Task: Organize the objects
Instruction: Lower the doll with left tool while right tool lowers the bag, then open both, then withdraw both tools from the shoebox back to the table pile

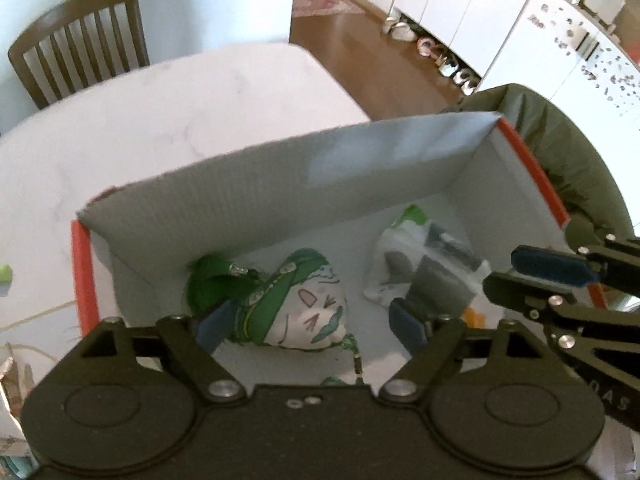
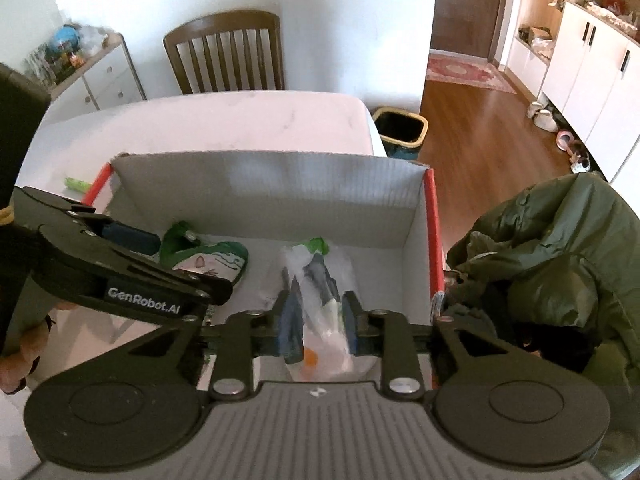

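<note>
The left matte-black two-finger gripper (image 1: 310,326) has a broad housing with two round raised discs, angled link arms pinned by silver round-head screws, and dark blue rubber pads (image 1: 408,326) on its fingers. From the right wrist view its side carries white lettering reading "GenRobot.AI". The right black gripper (image 2: 320,330) shares the same discs, links and silver screws, with blue pads (image 2: 290,330), but its centre plate is grey and ribbed with a small white mark. A person's hand (image 2: 18,360) shows beneath a dark sleeve (image 2: 12,232) with a yellowish cuff band.
</note>
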A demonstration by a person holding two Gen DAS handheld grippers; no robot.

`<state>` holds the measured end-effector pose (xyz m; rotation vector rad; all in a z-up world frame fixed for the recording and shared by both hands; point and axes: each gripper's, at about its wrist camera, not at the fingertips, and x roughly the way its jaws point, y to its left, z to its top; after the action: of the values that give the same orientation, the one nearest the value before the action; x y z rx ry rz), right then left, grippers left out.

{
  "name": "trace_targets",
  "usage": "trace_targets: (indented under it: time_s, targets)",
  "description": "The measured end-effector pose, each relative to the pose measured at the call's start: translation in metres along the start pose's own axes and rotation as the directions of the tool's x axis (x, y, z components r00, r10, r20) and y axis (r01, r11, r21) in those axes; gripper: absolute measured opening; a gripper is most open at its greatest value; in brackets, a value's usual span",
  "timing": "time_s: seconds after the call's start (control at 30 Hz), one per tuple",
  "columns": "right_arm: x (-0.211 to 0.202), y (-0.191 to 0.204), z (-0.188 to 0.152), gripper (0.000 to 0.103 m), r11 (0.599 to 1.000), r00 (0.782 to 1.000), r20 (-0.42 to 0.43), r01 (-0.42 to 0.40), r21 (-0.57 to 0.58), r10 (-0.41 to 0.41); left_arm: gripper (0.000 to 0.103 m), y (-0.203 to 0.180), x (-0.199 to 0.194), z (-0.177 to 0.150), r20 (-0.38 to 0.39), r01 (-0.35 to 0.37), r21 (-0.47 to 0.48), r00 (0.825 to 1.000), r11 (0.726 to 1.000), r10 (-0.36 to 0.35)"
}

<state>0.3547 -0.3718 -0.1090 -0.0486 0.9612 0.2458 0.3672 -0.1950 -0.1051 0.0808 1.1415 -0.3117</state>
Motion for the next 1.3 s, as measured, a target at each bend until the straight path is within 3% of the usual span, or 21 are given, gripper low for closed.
trace_targets:
  time_s: [0.23,0.3,0.37,0.53,0.87,1.3]
  targets:
    - [-0.031,0.005,-0.003,0.030,0.999,0.998,0.050,-0.032,0.013,0.031,0.089,-0.003,-0.030,-0.002,0.080,0.011,-0.014,0.997,1.000,-0.010]
    - [-0.041,0.008,-0.004,0.035,0.999,0.997,0.069,-0.038,0.009,0.037,0.089,0.001,-0.042,-0.006,0.103,0.018,-0.024,0.995,1.000,-0.016]
    - [-0.051,0.012,-0.006,0.049,0.999,0.995,0.094,-0.037,0.006,0.037,0.089,0.004,-0.055,-0.011,0.127,0.024,-0.032,0.992,0.999,-0.019]
    - [-0.075,0.024,-0.011,0.050,0.999,0.989,0.141,-0.049,0.000,0.048,0.089,0.014,-0.082,-0.018,0.190,0.064,-0.066,0.980,0.996,-0.051]
    - [-0.118,0.064,-0.024,0.068,0.998,0.969,0.240,-0.060,0.015,0.055,0.094,0.045,-0.143,-0.064,0.317,0.086,-0.079,0.947,0.993,-0.057]
    - [-0.142,0.151,-0.046,0.082,0.990,0.948,0.293,-0.136,0.023,0.123,0.102,0.128,-0.191,-0.137,0.369,0.044,-0.147,0.929,0.988,0.014]
